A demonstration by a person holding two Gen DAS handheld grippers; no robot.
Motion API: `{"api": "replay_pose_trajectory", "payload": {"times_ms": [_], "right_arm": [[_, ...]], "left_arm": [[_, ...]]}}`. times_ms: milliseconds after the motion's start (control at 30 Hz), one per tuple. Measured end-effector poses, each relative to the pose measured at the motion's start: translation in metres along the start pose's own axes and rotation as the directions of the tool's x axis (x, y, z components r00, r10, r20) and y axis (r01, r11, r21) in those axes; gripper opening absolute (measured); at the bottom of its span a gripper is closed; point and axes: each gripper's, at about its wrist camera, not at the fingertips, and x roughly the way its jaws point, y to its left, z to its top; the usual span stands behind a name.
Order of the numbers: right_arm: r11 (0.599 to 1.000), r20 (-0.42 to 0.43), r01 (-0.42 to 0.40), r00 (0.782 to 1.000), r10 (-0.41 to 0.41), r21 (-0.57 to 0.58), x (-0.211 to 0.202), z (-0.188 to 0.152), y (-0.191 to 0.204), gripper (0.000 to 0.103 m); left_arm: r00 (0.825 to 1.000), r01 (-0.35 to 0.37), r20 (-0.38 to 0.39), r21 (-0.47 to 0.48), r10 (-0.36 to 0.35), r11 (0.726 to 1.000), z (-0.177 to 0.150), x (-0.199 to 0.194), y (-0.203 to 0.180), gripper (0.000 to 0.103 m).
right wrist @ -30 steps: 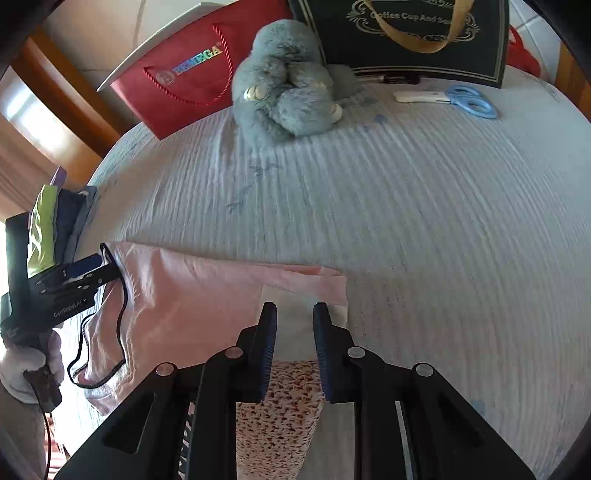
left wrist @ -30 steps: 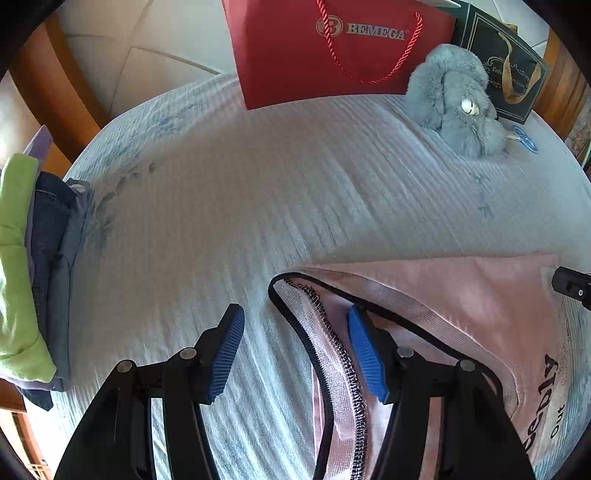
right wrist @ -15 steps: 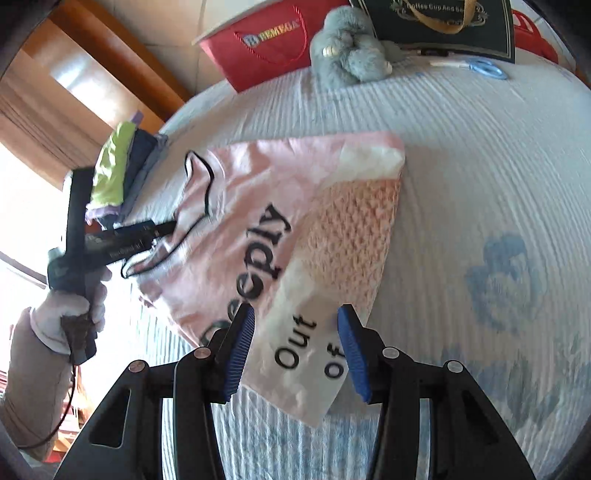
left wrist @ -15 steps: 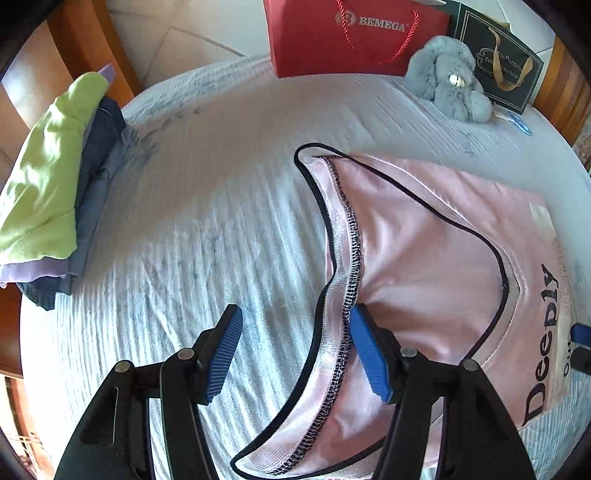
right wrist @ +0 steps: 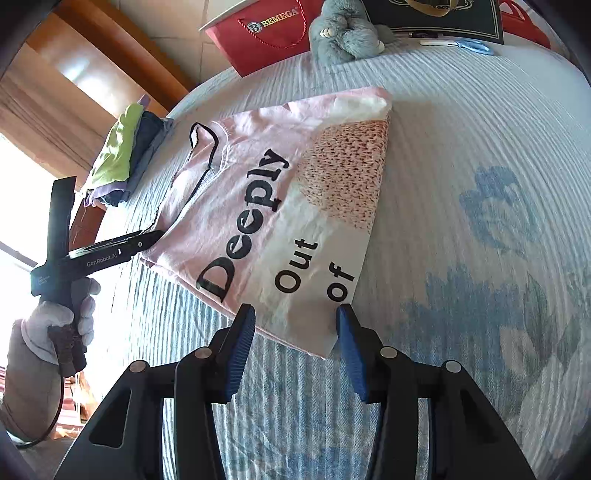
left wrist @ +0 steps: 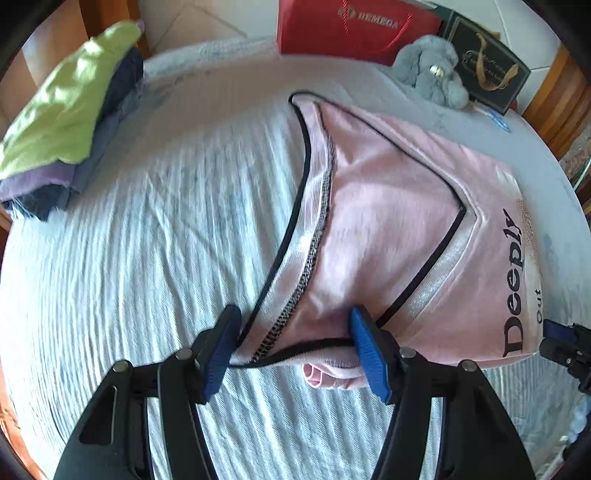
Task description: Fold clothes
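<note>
The left gripper point(left wrist: 295, 349) has its fingers point(left wrist: 225, 345) spread wide, and the pink shirt's point(left wrist: 388, 229) near corner with its black-trimmed collar lies between them; the pads do not press on the cloth. The right gripper point(right wrist: 295, 345) also stands apart, with fingers point(right wrist: 242, 343) on either side of the shirt's near white corner, not pinching it.

The bed point(left wrist: 147, 258), under a pale ribbed cover with blue flower prints, fills both views. The shirt lies folded flat near its middle, print up, with "Deeply", "Out" and "of" readable in the right view. At the bed's left edge sits a pile point(left wrist: 62, 125) of folded clothes, green on top, dark and purple under it. At the far edge stand a red bag point(left wrist: 351, 29) and a dark bag point(left wrist: 484, 70), with a grey plush toy point(left wrist: 432, 70) in front of them. Blue scissors point(right wrist: 469, 44) lie just beside the toy. A gloved hand point(right wrist: 55, 325) grips the left gripper's handle.
</note>
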Motion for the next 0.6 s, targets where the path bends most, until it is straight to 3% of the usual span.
{"api": "replay_pose_trajectory", "payload": {"times_ms": [67,233,333,433,600], "right_arm": [[1.0,-0.008,0.004,1.0,-0.003,0.026,-0.004,-0.001,-0.006,0.045],[0.999,0.046,-0.002,0.999,0.0,0.038,-0.021,0.0,-0.013,0.047],[0.999,0.061,0.012,0.998,-0.014,0.035,-0.024,0.006,-0.015,0.052],[1.0,0.065,0.009,0.998,-0.011,0.028,-0.023,0.012,-0.017,0.052],[0.999,0.075,0.032,0.997,-0.033,0.017,-0.017,0.034,-0.021,0.054]], "left_arm": [[1.0,0.014,-0.014,-0.035,-0.015,0.999,-0.003,-0.008,0.005,0.065],[0.995,0.083,0.068,-0.107,-0.076,0.991,-0.01,-0.046,0.008,0.065],[0.993,0.105,0.079,-0.161,-0.093,0.981,-0.019,-0.057,0.008,0.073],[0.993,0.105,0.066,-0.156,-0.096,0.982,-0.024,-0.051,0.003,0.076],[0.999,0.021,0.031,-0.156,-0.016,0.988,-0.015,-0.031,-0.009,0.077]]}}
